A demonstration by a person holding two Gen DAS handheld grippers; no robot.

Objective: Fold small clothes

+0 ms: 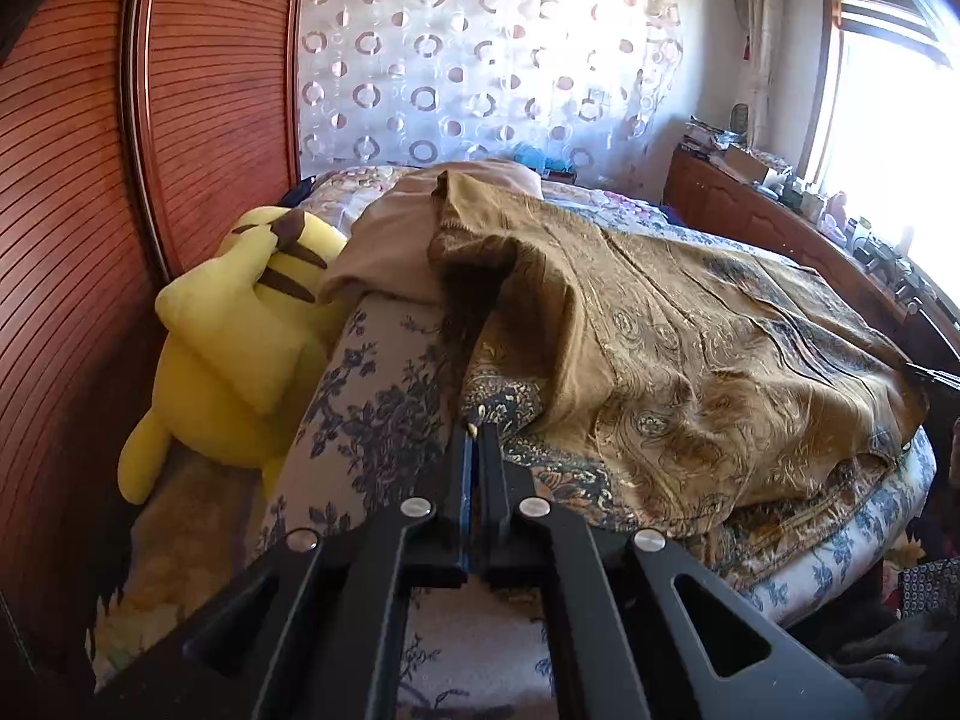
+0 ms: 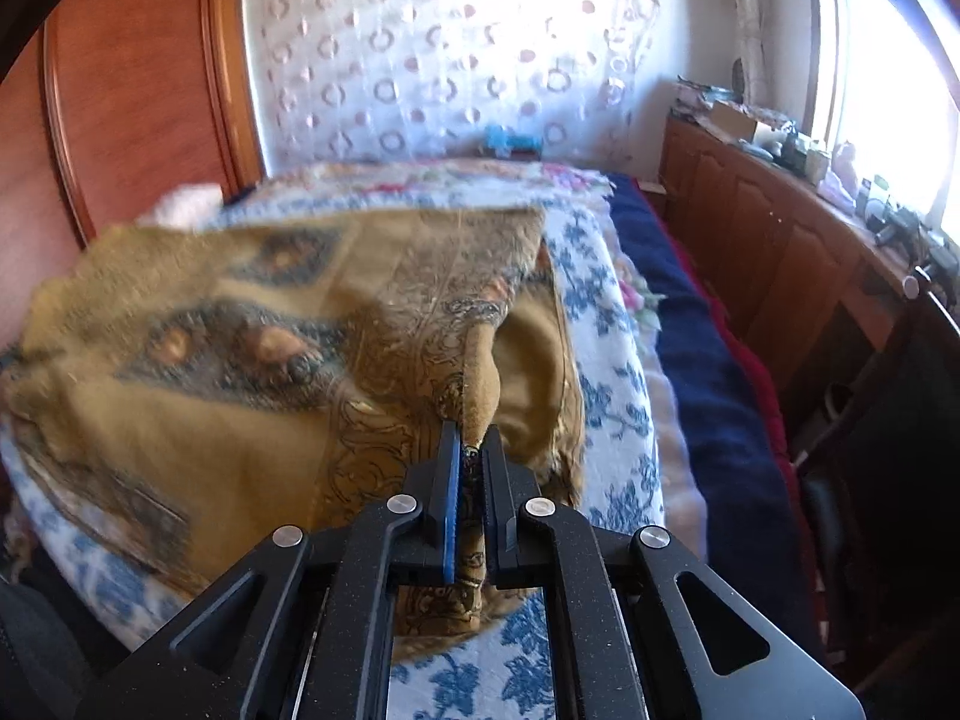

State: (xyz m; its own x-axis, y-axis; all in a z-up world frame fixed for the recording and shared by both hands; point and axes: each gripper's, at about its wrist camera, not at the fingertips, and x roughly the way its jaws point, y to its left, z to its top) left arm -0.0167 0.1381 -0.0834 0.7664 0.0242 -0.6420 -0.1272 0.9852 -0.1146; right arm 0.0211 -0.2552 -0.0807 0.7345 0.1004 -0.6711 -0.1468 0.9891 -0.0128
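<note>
The brown patterned cloth (image 2: 252, 360) lies wrinkled on the bed (image 2: 606, 324); the right gripper (image 2: 471, 450) and the left gripper (image 1: 478, 429) each pinch an edge.

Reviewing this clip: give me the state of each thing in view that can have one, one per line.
Left gripper: shut on a corner of the patterned cloth.
Right gripper: shut on a pinched fold of the cloth.
Brown patterned cloth: spread rumpled on the bed, partly folded over.
Yellow plush toy: lying beside the bed.
</note>
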